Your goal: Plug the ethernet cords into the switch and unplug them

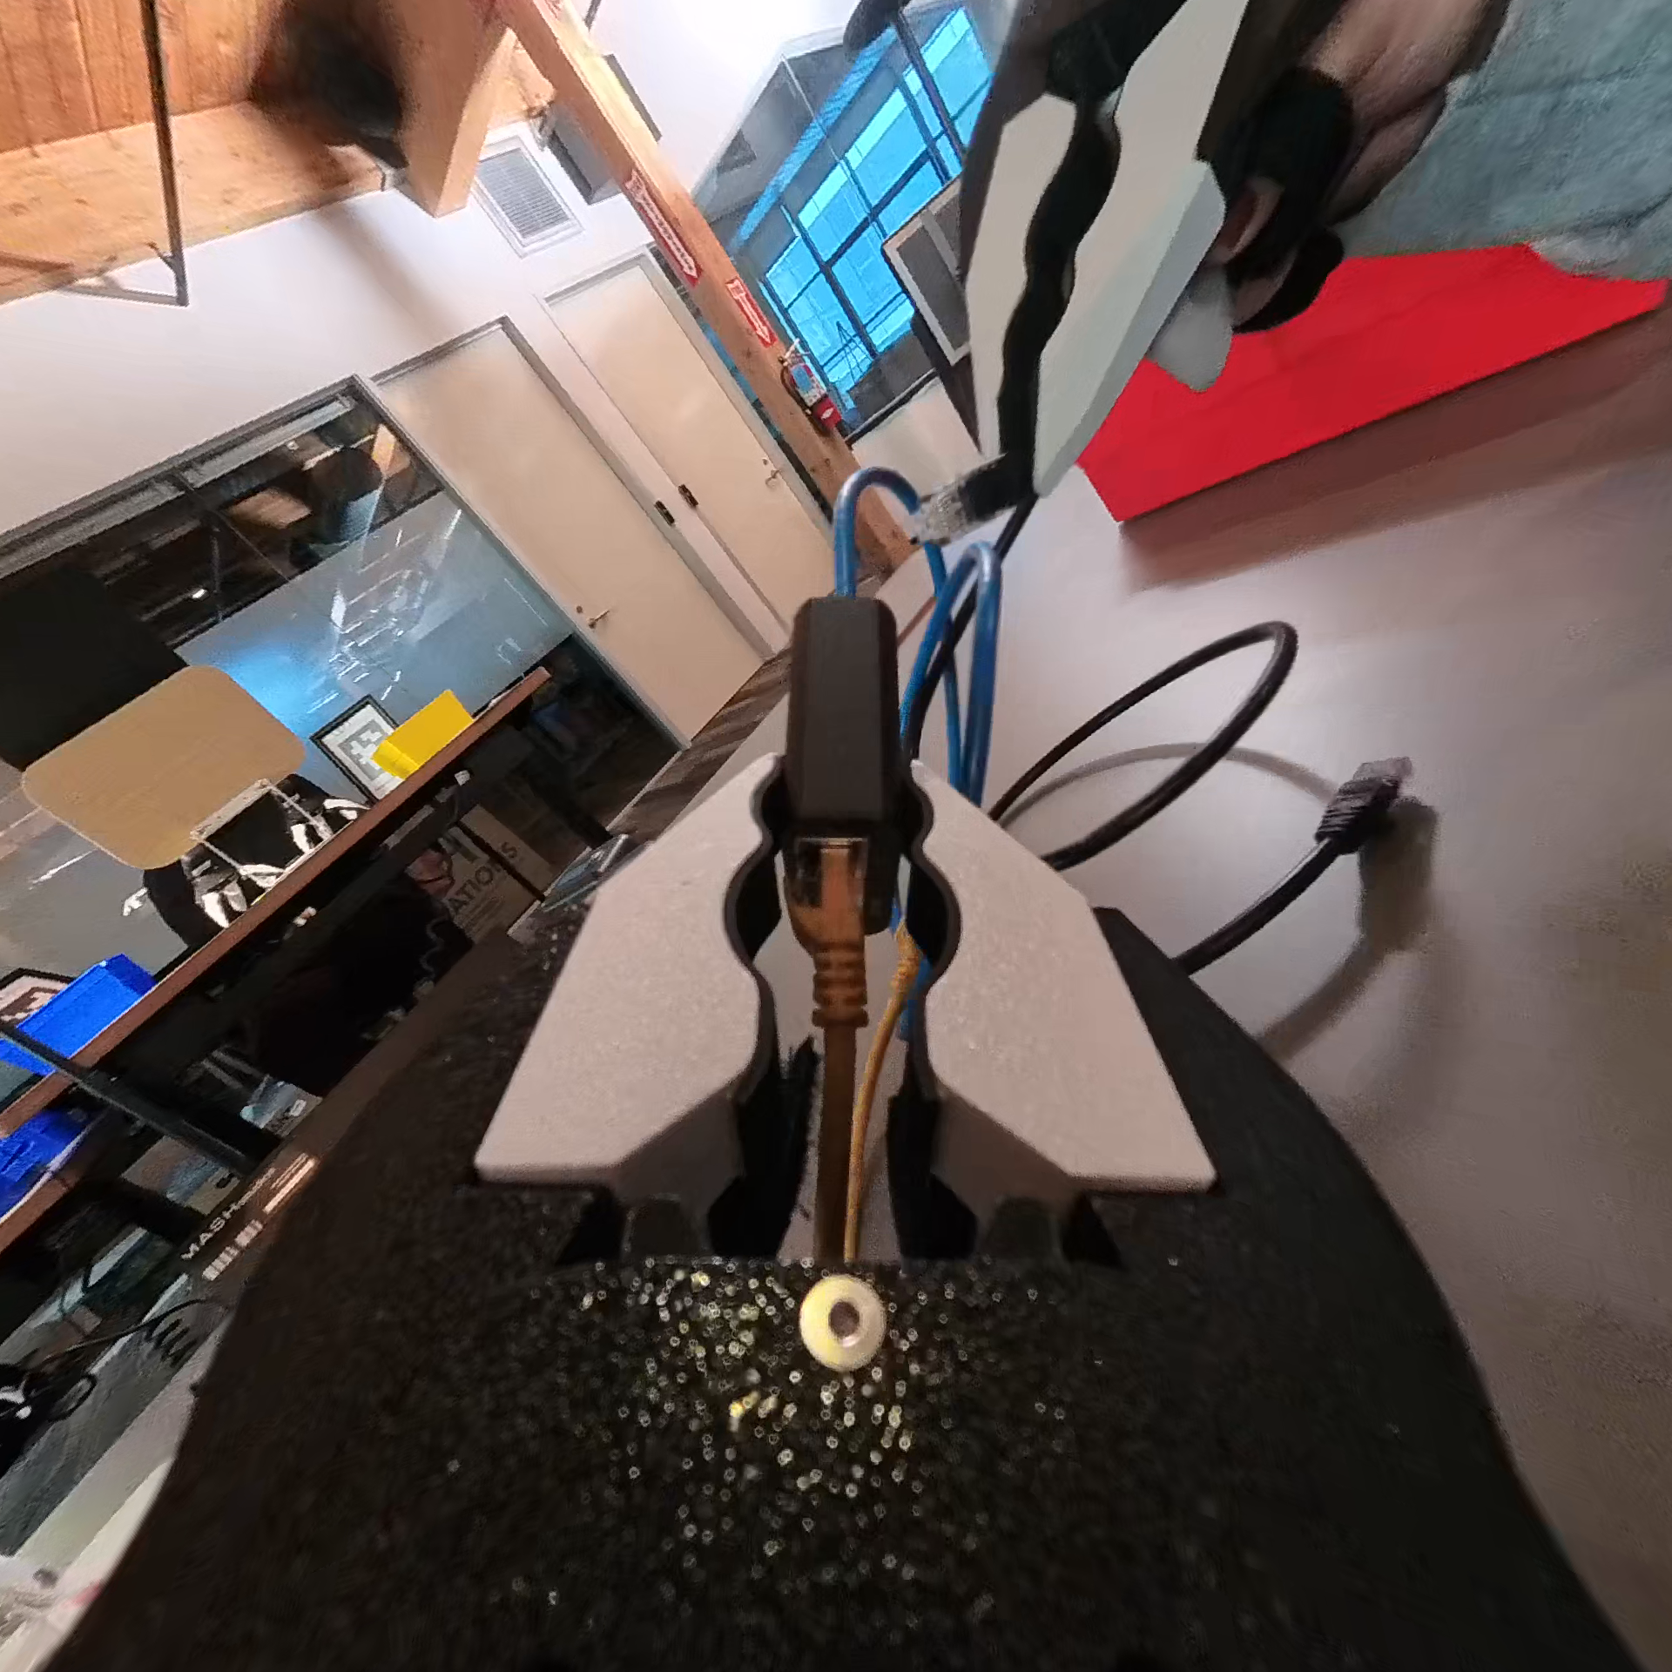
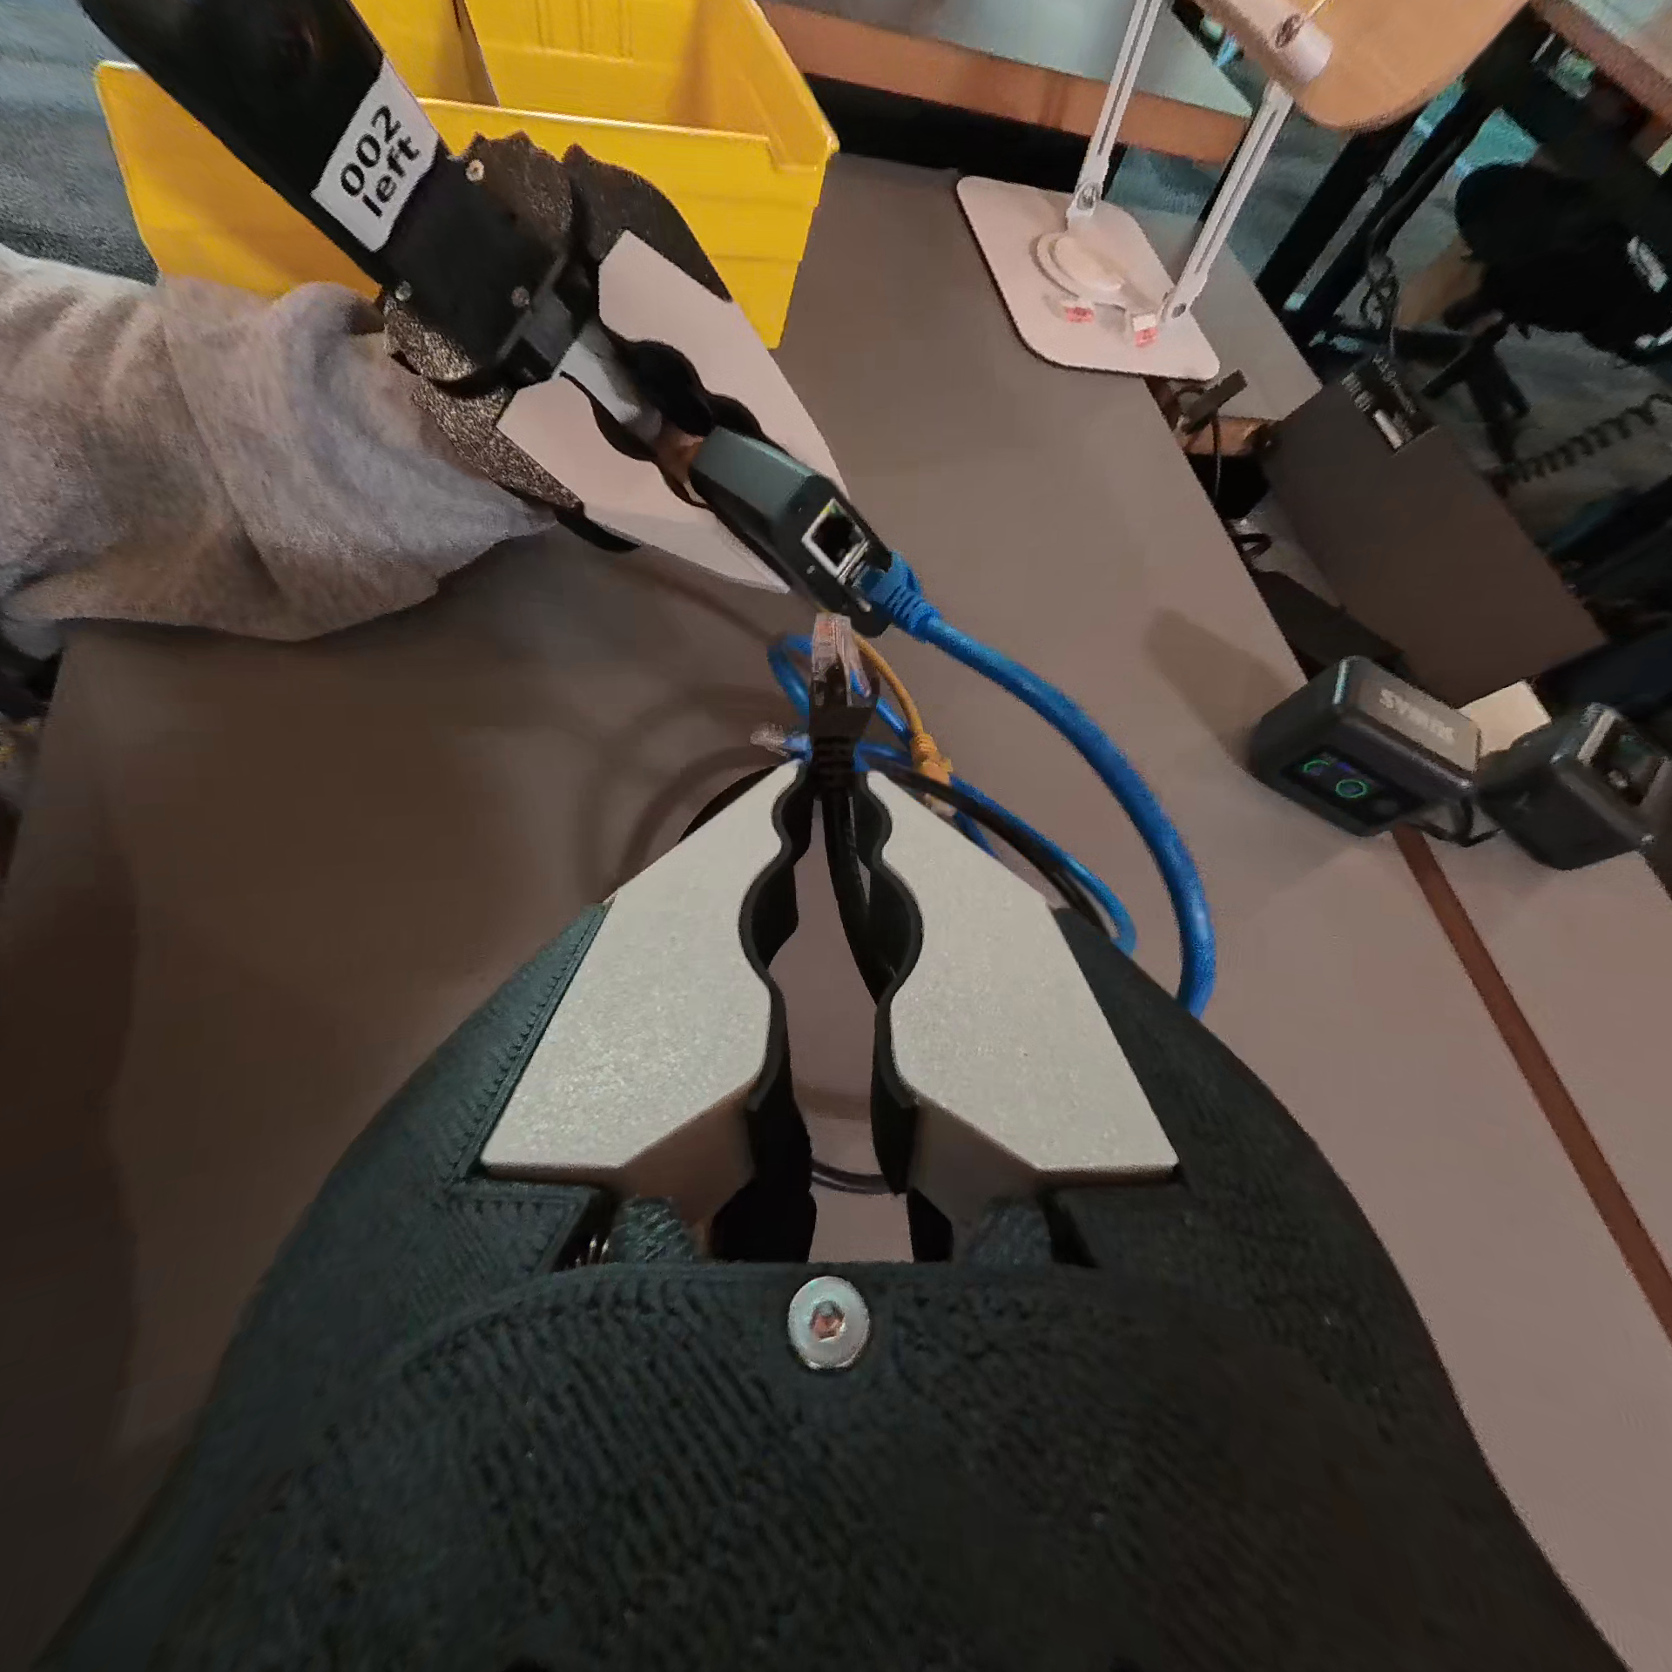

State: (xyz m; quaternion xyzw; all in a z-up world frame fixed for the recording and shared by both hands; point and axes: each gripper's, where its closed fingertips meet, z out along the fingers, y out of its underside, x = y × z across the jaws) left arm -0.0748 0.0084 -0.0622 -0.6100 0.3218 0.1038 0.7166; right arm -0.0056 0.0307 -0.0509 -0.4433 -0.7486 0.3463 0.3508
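My left gripper [image 1: 841, 789] is shut on a small black switch [image 1: 841, 688] and holds it above the table. A yellow ethernet cord [image 1: 834, 941] is plugged into its near side, and a blue cord [image 1: 973, 651] hangs from its far side. In the right wrist view the switch [image 2: 769, 489] shows one empty port [image 2: 832, 536] beside the plugged blue cord [image 2: 1040, 688]. My right gripper [image 2: 832, 783] is shut on a black ethernet cord [image 2: 837, 724]. Its clear plug [image 2: 828, 647] points up, just below the switch and apart from it. The right gripper also shows in the left wrist view [image 1: 1018, 470].
The black cord's other plug [image 1: 1366, 796] lies on the grey table [image 2: 362, 814]. A yellow bin [image 2: 633, 109] stands behind the left gripper. A white lamp base [image 2: 1095, 280], black devices [image 2: 1366, 751] and a red box [image 1: 1357, 362] sit around the table.
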